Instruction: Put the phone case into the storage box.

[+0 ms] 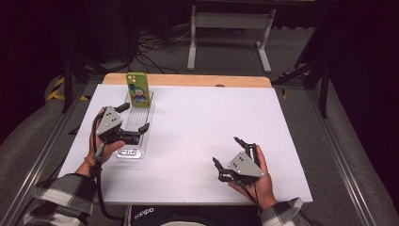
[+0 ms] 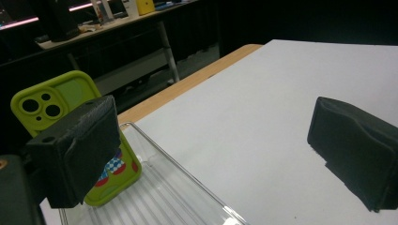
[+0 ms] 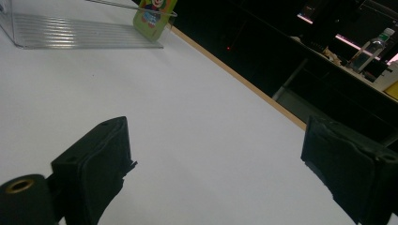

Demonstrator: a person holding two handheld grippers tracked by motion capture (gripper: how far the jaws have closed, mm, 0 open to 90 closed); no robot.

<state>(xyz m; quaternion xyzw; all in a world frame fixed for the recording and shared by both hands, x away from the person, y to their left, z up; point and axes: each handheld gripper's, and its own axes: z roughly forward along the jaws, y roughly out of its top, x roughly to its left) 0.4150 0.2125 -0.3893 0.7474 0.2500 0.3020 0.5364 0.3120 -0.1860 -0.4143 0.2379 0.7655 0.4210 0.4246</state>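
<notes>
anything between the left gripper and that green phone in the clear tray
Nothing visible. The left gripper is open above the clear tray, and the green phone stands propped at the tray's far end, just beyond the jaws. In the left gripper view one jaw overlaps the phone, with no object between.

A: Lighting's from overhead, the white desk comes out bright and even, everything around it is near black.

B: Yeah, and up close the left tool pads look soft, with a short shadow right under the right-hand one.
</notes>
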